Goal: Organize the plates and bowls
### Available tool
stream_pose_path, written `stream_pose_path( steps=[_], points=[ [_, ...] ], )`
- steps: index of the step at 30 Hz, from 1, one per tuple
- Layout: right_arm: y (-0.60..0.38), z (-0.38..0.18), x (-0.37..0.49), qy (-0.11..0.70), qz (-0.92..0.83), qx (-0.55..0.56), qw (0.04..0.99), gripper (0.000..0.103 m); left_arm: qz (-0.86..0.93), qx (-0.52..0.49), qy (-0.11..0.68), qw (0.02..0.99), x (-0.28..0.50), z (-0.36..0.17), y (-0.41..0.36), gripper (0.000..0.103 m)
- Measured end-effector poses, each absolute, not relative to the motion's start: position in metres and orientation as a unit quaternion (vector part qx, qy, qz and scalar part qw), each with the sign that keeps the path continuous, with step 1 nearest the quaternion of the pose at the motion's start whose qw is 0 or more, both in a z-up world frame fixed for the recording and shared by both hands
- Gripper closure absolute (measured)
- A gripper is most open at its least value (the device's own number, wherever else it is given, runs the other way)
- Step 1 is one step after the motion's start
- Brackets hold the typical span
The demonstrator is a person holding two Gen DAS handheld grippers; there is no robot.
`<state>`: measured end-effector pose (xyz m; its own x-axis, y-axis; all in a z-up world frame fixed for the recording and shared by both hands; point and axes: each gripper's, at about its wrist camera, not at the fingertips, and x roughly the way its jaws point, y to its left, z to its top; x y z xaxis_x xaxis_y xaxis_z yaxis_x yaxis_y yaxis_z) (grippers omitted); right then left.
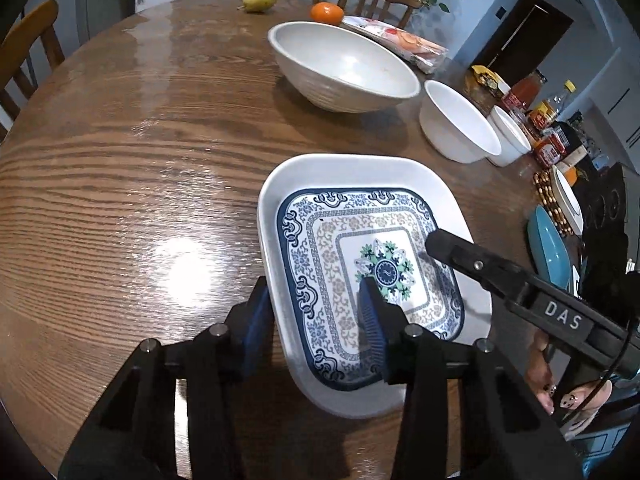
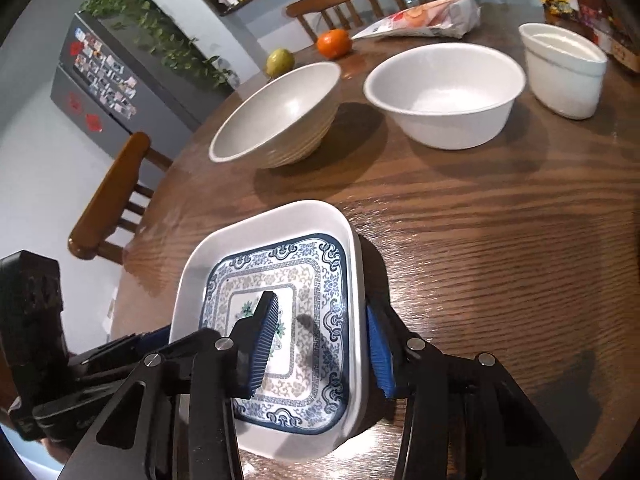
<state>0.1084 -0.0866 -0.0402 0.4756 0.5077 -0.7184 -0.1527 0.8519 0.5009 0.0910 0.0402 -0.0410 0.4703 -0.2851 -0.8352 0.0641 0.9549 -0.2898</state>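
So this is the grab-the-plate stage: a square white dish [image 1: 372, 280] with a blue patterned plate [image 1: 372, 276] nested inside sits on the near part of the wooden desk [image 1: 140, 200], and both tools are on it from opposite sides. The left gripper [image 1: 316, 324] has one blue finger outside the dish's left wall and the other down inside on the pattern, so it looks pinched onto that rim. The right gripper [image 2: 324, 344] does the same on the right rim, one finger inside, one outside, clamped on the wall too as far as I can tell. My guess is the next move is a level two-handed lift, keeping both sides even so the patterned plate doesn't slide around in there. Further back there's a big ribbed bowl [image 2: 276, 116], a white bowl [image 2: 444, 96] and a small straight-sided bowl [image 2: 564, 68], all well apart from the dish, so plenty of bare wood between. The left side of the desk is wide open. The right edge is more crowded, with a teal dish [image 1: 548, 248] and bottles [image 1: 532, 96], so I'd steer clear there.
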Motion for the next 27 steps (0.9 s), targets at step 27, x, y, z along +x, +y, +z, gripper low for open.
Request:
stream_pose_path(
  steps=[27],
  points=[
    [-0.171,-0.031,0.107,0.421,0.092,0.217,0.876,0.057,-0.157,-0.085,0.512,0.840,0.120,-0.038,-0.047,0.060]
  ],
)
